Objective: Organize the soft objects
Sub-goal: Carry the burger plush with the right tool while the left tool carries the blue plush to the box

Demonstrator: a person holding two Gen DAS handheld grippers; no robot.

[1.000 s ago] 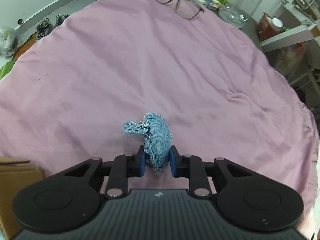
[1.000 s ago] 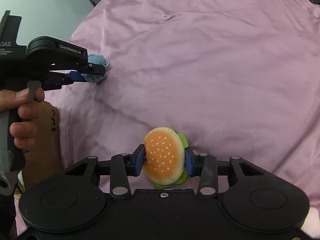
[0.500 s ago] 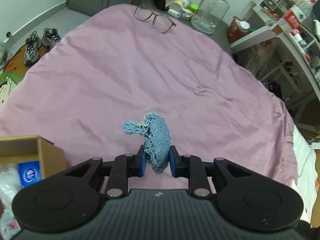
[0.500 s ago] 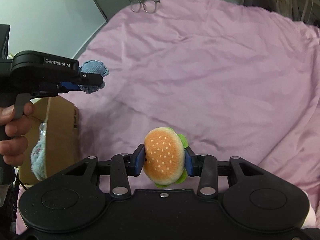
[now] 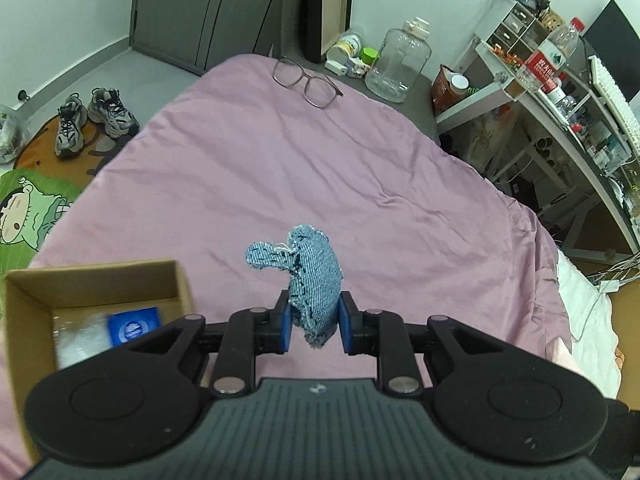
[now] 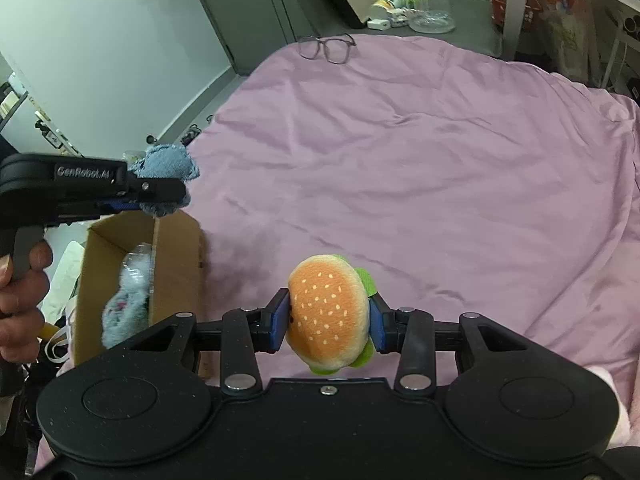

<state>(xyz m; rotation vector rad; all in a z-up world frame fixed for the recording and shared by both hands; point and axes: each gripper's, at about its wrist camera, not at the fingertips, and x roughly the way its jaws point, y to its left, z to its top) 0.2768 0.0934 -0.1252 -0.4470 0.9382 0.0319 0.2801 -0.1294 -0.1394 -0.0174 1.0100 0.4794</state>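
My left gripper (image 5: 314,326) is shut on a small blue denim plush (image 5: 308,276), held in the air above the pink bedspread (image 5: 280,168). In the right wrist view that left gripper (image 6: 160,196) hangs over the far rim of an open cardboard box (image 6: 176,256), the denim plush (image 6: 168,164) sticking out past its fingers. My right gripper (image 6: 328,328) is shut on a hamburger plush (image 6: 328,312) with an orange bun and green lettuce edge, lifted over the bedspread (image 6: 400,160) to the right of the box. The box (image 5: 100,284) sits at the lower left in the left wrist view.
Inside the box lie a fluffy grey-blue soft item (image 6: 124,304) and a blue packet (image 5: 134,326). Glasses (image 5: 306,80) rest at the bed's far end. A glass jar (image 5: 398,60), a cluttered desk (image 5: 560,92) on the right, sneakers (image 5: 92,116) and a cartoon mat (image 5: 28,212) on the floor at left.
Both grippers have risen with their plush toys, so more of the room shows. The left one moved toward the cardboard box, whose open top has come into view.
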